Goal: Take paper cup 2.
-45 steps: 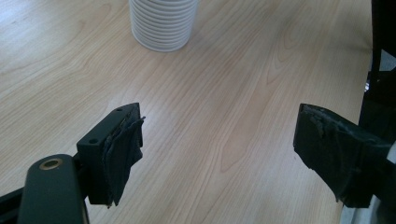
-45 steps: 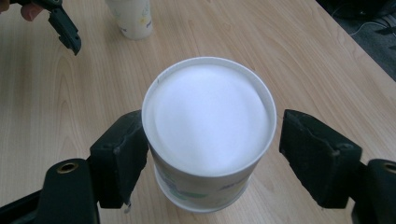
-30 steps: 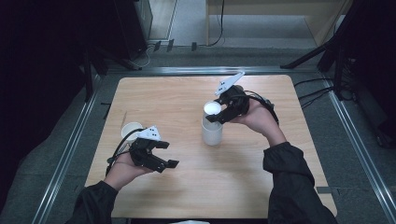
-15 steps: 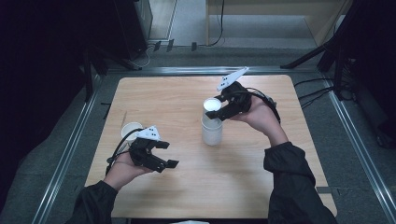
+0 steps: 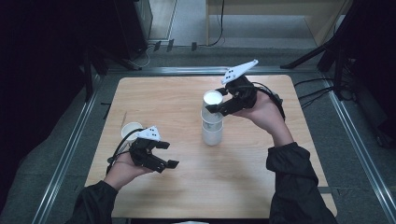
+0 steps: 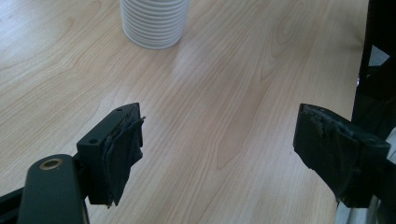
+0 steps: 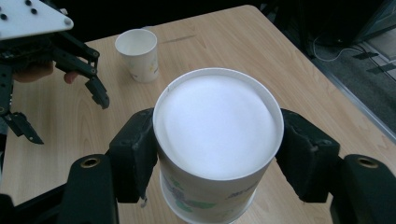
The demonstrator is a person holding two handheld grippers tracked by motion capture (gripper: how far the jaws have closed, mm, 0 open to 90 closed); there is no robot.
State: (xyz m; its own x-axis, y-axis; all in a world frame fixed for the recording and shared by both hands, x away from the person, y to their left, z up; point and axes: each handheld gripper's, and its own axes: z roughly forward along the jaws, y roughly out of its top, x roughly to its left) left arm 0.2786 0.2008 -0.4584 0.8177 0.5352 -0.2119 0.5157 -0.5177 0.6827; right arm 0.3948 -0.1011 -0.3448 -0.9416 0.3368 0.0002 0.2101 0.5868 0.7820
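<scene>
One lone cup (image 5: 131, 130) stands at the table's (image 5: 280, 196) left edge, beside the left gripper (image 5: 169, 154), whose jaws gape empty. Right of it, the right gripper (image 5: 212, 100) clamps the top cup (image 7: 218, 140), raised from the stack (image 5: 212, 129) mid-table.

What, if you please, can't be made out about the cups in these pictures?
- Stack: top cut off by the left gripper view's upper edge.
- Top cup: base hidden by its own rim, so its separation from the stack is unclear.
- Single cup: print too small, high view.
</scene>
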